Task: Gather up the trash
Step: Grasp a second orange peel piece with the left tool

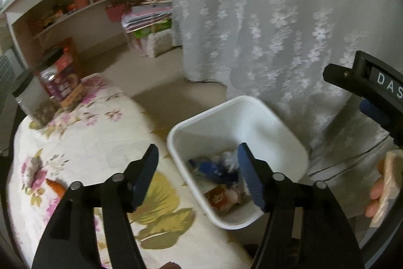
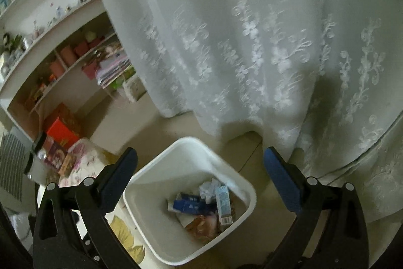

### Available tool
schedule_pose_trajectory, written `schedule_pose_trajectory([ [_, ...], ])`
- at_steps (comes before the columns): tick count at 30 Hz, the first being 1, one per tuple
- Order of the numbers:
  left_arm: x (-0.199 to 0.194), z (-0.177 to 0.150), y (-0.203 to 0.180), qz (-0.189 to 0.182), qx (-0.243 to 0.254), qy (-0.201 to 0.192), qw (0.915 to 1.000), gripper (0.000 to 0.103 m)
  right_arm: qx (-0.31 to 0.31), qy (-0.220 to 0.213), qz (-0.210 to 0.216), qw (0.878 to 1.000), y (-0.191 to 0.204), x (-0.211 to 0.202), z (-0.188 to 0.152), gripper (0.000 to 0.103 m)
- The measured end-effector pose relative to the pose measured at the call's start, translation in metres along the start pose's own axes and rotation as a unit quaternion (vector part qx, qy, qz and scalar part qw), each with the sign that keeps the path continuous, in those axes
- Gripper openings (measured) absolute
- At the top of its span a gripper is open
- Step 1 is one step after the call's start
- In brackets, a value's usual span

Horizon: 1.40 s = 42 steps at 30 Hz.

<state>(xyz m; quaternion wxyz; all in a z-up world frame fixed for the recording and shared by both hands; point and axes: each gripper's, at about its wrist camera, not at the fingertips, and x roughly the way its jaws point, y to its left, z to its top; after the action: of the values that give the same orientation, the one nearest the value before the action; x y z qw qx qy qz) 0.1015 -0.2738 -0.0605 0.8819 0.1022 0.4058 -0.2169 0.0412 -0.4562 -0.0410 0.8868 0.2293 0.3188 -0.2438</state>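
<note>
Your left gripper [image 1: 197, 168] hides part of the litter in the white bin [image 1: 176, 140]; its right finger [image 1: 249, 175] covers the blue carton [image 1: 214, 169]. Beyond its left finger, the jar [image 1: 37, 102] and box [image 1: 68, 82] are smeared by blur, labels unreadable. Far right, your hand [image 1: 377, 190] is cut off by the edge. From the right wrist, the shelf items [image 2: 68, 54] are too small to name.

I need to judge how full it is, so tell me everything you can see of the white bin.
The white bin is a square container with rounded corners and a thick rolled rim, apparently smooth plastic. It stands upright and open on the beige floor, beside the flowered tablecloth's edge and near the lace curtain. Its bottom is covered by trash: a blue tube, crumpled white wrap, a pale blue carton, a brown wrapper. Most of its depth is free. Nothing grips it.
</note>
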Motion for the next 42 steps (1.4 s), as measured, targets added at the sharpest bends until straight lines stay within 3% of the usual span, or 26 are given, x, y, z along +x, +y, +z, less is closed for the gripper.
schedule_pose_trajectory([
  [4, 0.005, -0.015, 0.033, 0.042, -0.024, 0.019, 0.9986, 0.076, -0.042, 0.028, 0.007, 0.999, 0.025, 0.011, -0.012, 0.096],
  [8, 0.016, -0.032, 0.075, 0.091, -0.058, 0.046, 0.9931, 0.077, -0.084, 0.051, 0.025, 0.995, 0.057, 0.018, -0.027, 0.096],
  [16, 0.044, -0.069, 0.170, 0.171, -0.152, 0.109, 0.9674, 0.077, -0.153, 0.081, 0.046, 0.984, 0.113, 0.029, -0.053, 0.096],
  [24, 0.072, -0.083, 0.222, 0.213, -0.202, 0.137, 0.9459, 0.076, -0.190, 0.099, 0.051, 0.976, 0.143, 0.040, -0.069, 0.096],
  [30, 0.089, -0.088, 0.246, 0.192, -0.230, 0.149, 0.9423, 0.061, -0.203, 0.114, 0.052, 0.971, 0.157, 0.048, -0.078, 0.096],
  [32, 0.088, -0.089, 0.248, 0.180, -0.225, 0.145, 0.9463, 0.041, -0.201, 0.117, 0.055, 0.971, 0.162, 0.049, -0.079, 0.096],
  [34, 0.085, -0.092, 0.249, 0.159, -0.220, 0.148, 0.9509, 0.028, -0.200, 0.120, 0.058, 0.971, 0.169, 0.051, -0.081, 0.096],
  [38, 0.074, -0.102, 0.251, 0.127, -0.212, 0.155, 0.9565, 0.026, -0.205, 0.128, 0.063, 0.968, 0.192, 0.056, -0.091, 0.096],
  [42, 0.050, -0.116, 0.262, 0.130, -0.189, 0.164, 0.9594, 0.025, -0.215, 0.138, 0.077, 0.964, 0.223, 0.060, -0.108, 0.096],
])
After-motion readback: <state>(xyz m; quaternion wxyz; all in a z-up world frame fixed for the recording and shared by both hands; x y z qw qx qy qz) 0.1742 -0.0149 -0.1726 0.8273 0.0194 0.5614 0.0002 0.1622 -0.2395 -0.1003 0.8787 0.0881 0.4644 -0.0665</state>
